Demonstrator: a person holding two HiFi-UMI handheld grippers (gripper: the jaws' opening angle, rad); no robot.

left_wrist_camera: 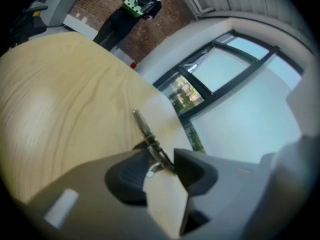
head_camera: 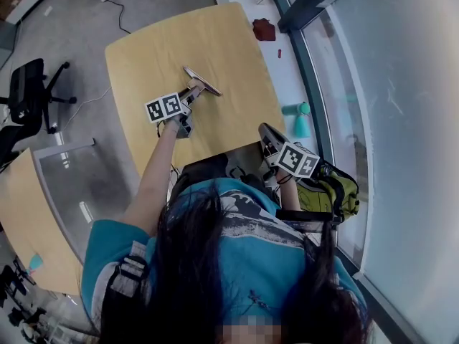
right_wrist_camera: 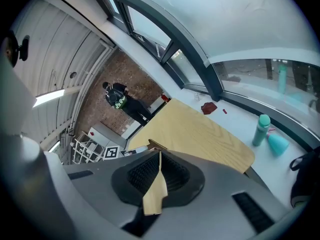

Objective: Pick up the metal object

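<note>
A pale wooden table fills the middle of the head view. A long window wall runs along one side of it and grey floor lies on the other. A person in a teal shirt is at the table's near edge with a two-jaw gripper in each hand.

A black office chair stands well apart on the floor to the left. A green-yellow bag lies by the person's right side, below the glass.

The left gripper, its marker cube facing up, reaches over the tabletop. Its jaws stand wide apart and bare wood shows in the gap between them. The right gripper hangs at the table's near edge, its jaws together at the tips with nothing between them.

A teal bottle stands on the pale ledge between table and window. A dark red item lies farther along the same ledge.

The metal object, slim and silvery, lies flat on the table near its middle. Its near end reaches in between the left gripper's jaw tips. It appears to sit close against the jaw at the right of the left gripper view, though whether that pad touches it cannot be made out.
</note>
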